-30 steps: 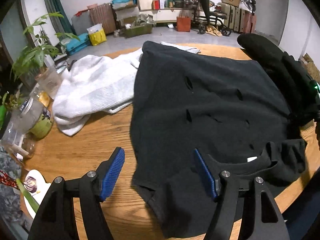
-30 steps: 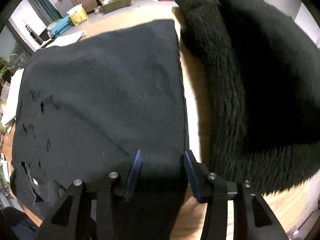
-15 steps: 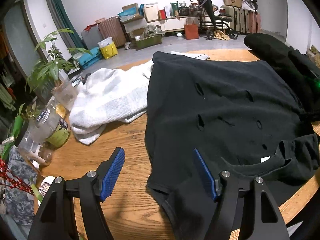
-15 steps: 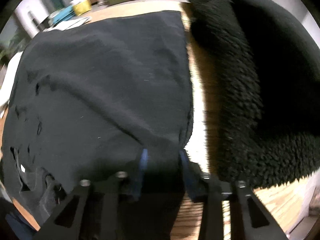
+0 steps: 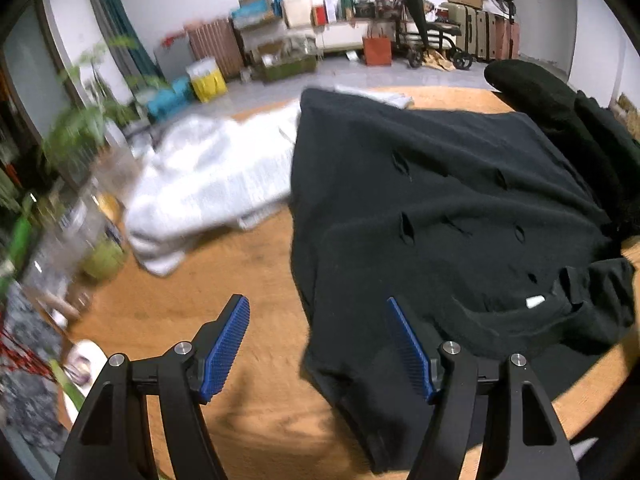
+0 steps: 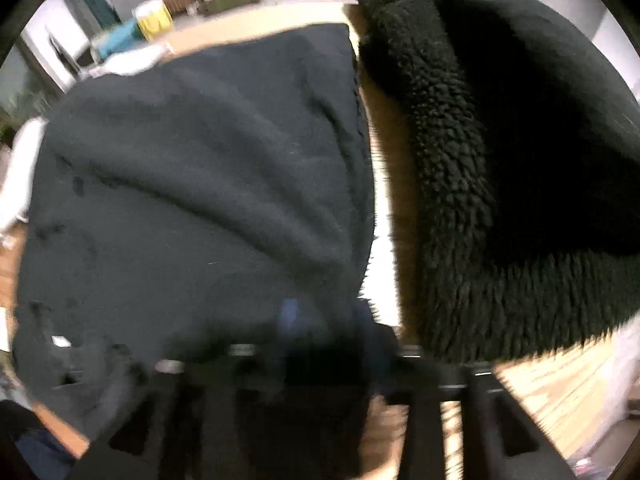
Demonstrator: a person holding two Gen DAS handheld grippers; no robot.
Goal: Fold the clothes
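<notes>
Black shirt (image 5: 440, 208) lies spread on the wooden surface (image 5: 248, 280), with small holes in it. Beside it on 1 side is a fuzzy black garment (image 6: 500, 140), on the other a white garment (image 5: 208, 180). Your left gripper (image 5: 318, 340) hangs over the shirt's edge, jaws wide apart. Your right gripper (image 6: 324, 320) is blurry; its jaws look clamped on the shirt's edge.
</notes>
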